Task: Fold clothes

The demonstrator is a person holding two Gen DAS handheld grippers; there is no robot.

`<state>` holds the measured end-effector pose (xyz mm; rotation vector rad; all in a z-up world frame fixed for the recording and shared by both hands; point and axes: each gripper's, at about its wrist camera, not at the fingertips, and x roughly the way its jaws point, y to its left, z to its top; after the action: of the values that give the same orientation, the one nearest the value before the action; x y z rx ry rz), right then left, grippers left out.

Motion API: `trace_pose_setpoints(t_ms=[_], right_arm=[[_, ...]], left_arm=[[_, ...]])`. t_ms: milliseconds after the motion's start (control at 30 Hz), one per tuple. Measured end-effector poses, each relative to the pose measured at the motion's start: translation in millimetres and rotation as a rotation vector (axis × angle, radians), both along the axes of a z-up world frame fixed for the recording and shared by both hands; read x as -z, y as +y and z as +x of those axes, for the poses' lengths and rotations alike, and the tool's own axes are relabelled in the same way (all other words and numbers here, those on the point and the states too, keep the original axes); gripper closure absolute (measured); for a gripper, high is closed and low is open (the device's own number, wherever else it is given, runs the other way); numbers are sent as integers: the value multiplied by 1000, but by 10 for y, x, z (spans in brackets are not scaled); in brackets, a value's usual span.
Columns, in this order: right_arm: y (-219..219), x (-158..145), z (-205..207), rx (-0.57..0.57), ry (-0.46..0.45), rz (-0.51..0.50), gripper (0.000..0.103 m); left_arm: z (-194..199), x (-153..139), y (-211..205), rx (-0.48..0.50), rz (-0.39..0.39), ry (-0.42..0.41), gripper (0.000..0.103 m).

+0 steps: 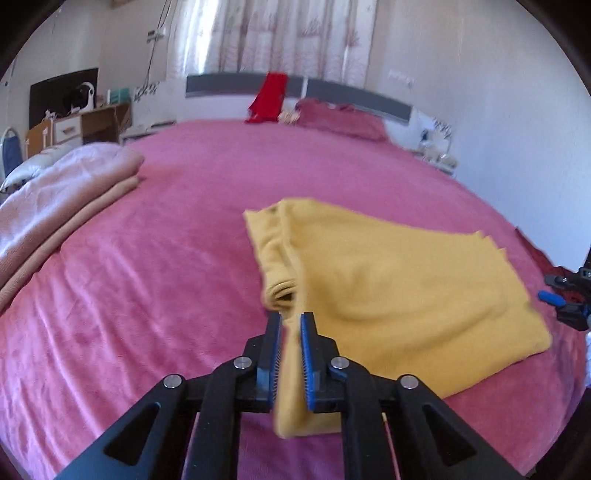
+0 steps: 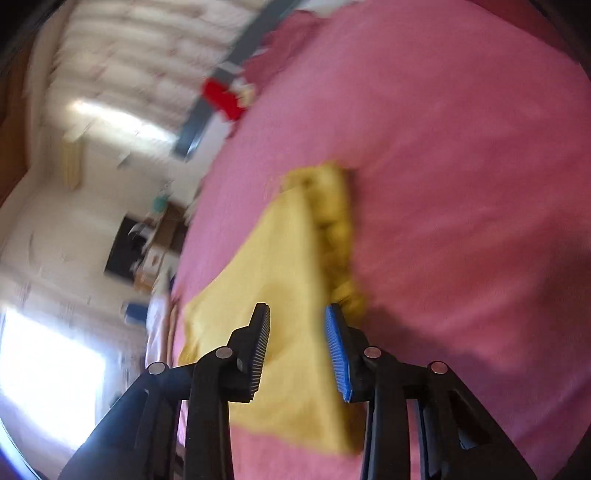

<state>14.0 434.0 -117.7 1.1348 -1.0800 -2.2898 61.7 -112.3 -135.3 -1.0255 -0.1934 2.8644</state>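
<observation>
A pink bedspread covers a wide bed; a grey headboard and pale curtains stand behind it. A red cloth hangs at the headboard. Folded pale blankets lie at the bed's left edge, with a desk beyond.

The yellow garment lies folded on the bedspread. The left gripper has its jaws slightly parted, a yellow fold between them; whether the pads press it is unclear. The right gripper stands open above the garment. The right view is blurred and tilted; its room is hard to make out.
</observation>
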Motion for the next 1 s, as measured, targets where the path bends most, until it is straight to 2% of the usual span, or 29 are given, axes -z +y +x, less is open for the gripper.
trace_pose_setpoints(t_ms=[67, 133, 167, 200, 267, 333, 367, 400, 433, 467, 500, 600, 667, 733, 800, 867, 933, 967, 1000], right_arm=[[-425, -68, 59, -140, 16, 6, 68], [-957, 31, 55, -281, -22, 16, 68], [-1103, 114, 59, -311, -40, 24, 68], [-1235, 200, 59, -337, -60, 36, 68], [-1262, 384, 44, -340, -122, 84, 69], [-1031, 532, 139, -284, -143, 5, 72], [-881, 598, 208, -245, -152, -44, 77], [-716, 672, 281, -201, -175, -93, 87], [-566, 737, 352, -160, -207, -139, 90], [-474, 749, 418, -130, -234, -153, 89], [-438, 686, 432, -121, -238, -135, 84], [-709, 306, 326, -208, -122, -69, 81], [-960, 131, 152, -274, -59, -73, 79], [-1428, 38, -151, -358, -25, -62, 78], [-1863, 92, -386, -443, -33, 9, 77], [-2178, 239, -506, -528, -78, 111, 77], [-2402, 482, -456, -603, -151, 243, 75], [-2337, 528, -348, -598, -126, 223, 75], [-2270, 574, -236, -593, -104, 201, 75]], left_arm=[[179, 57, 132, 71, 28, -5, 90], [171, 244, 295, 117, -40, -97, 90], [180, 340, 364, 129, -85, -138, 90], [243, 376, 381, 133, -106, -135, 90], [387, 372, 319, 139, -119, -145, 87], [503, 346, 223, 144, -113, -164, 86], [550, 324, 163, 146, -104, -176, 86], [593, 299, 101, 147, -90, -189, 86], [615, 257, 35, 135, -52, -203, 87], [609, 197, -31, 105, -39, -214, 87], [471, 113, -116, 78, -42, -203, 88], [482, -113, -24, 89, 14, -84, 90], [400, -170, 197, 174, 42, -50, 89], [259, -126, 494, 277, 13, -50, 89], [125, 25, 830, 399, -62, -96, 89], [92, 234, 1076, 490, -183, -183, 88], [311, 267, 1081, 508, -226, -151, 87], [415, 282, 1081, 518, -240, -141, 87], [486, 292, 1057, 538, -205, -174, 87]])
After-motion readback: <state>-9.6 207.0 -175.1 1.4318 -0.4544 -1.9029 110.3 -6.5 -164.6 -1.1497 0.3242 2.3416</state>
